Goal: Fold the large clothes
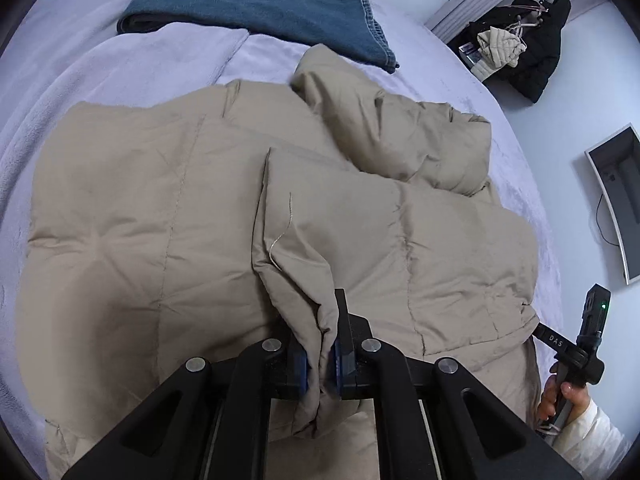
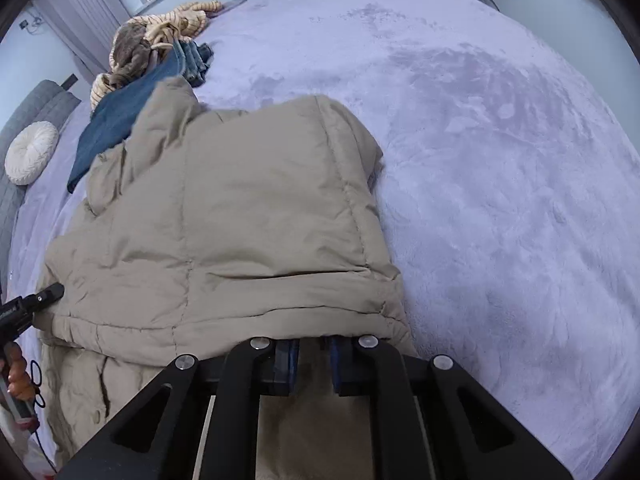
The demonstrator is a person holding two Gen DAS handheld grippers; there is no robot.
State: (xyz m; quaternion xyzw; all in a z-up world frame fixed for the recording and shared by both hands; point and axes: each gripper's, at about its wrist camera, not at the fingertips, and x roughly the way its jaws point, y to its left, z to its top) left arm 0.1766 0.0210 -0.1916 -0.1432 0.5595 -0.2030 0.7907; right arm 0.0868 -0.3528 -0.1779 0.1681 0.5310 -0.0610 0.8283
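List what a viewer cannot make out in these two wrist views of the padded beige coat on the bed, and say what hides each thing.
- Right gripper fingertips, right wrist view: the coat hem covers them, so its grip is unclear.
- Coat's near edge, both views: cut off behind the gripper bodies.
- Jeans, left wrist view: far end cropped by the frame edge.
- Left gripper, left wrist view: pinched fabric hides its pads.

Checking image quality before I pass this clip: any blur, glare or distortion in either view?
Left wrist: sharp, soft even light, no glare; strong fisheye bending with dark corners; the left claw pinching the coat is crisp. Right wrist: same curvature; coat and bedspread are sharp; the right claw sits in shade under the hem.
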